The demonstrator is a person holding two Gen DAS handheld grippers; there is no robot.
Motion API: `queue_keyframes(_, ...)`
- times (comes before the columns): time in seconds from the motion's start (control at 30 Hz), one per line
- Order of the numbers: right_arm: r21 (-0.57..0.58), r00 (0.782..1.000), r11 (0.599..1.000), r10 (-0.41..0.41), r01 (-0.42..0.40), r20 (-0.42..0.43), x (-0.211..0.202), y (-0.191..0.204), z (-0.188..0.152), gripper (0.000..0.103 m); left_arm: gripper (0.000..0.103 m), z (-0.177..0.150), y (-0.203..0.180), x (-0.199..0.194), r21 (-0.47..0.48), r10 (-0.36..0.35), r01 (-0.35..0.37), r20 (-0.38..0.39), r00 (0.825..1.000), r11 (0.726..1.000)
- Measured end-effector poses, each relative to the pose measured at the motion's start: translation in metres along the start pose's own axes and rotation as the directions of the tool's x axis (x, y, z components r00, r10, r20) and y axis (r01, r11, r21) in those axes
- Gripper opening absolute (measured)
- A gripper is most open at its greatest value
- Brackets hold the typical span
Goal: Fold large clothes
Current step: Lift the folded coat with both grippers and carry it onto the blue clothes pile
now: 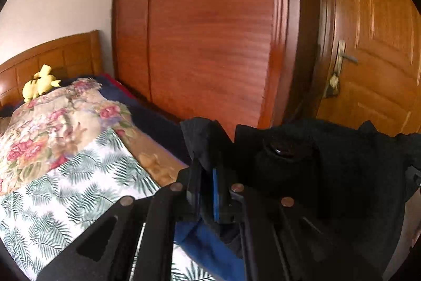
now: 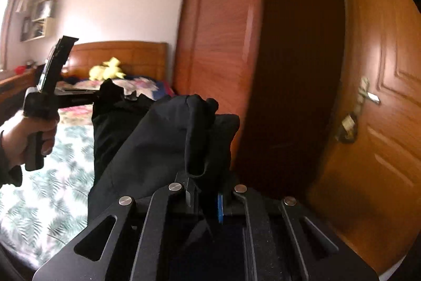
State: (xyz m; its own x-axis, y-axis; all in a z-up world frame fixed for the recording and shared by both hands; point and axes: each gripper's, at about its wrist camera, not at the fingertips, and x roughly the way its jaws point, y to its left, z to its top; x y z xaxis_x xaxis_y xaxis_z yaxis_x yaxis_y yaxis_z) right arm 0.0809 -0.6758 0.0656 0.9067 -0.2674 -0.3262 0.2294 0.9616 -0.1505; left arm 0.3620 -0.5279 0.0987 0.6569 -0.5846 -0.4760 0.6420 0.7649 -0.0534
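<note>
Black garment (image 2: 163, 133) hangs up off the bed (image 1: 79, 175), pinched tight in both the left gripper (image 1: 208, 149) and the right gripper (image 2: 202, 138) jaws. Leafy sheet (image 2: 52, 175) covers the bed; a wooden wardrobe (image 1: 210, 30) stands along its far edge.

plush toy (image 2: 106, 71) on bed (image 2: 39, 202) before headboard (image 2: 121, 54), wardrobe (image 2: 218, 70) right, door (image 2: 381, 123) beyond
</note>
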Motion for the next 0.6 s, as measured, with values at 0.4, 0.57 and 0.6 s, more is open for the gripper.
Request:
queue_keyframes(0.4,0.097,0.982,0.980,-0.163,0.172,-0.095,0.020,-0.024,-0.042,0.064,0.010,-0.029,-0.009,-0.008,0.114,0.032,-0.027,-0.043,0.999,0.993)
queue_keyframes(0.57,0.078,0.990,0.987,-0.139,0.138,0.008,0.006,-0.012,-0.021,0.065,0.017,-0.052,0.000,-0.044,0.128,-0.008,0.013,-0.036,0.999,0.992)
queue_keyframes(0.6,0.074,0.995,0.993,-0.096,0.095,0.004,0.010,-0.009,-0.019,0.065,0.018,-0.059,0.001,-0.054,0.135,-0.015,0.019,-0.031,0.999,0.991)
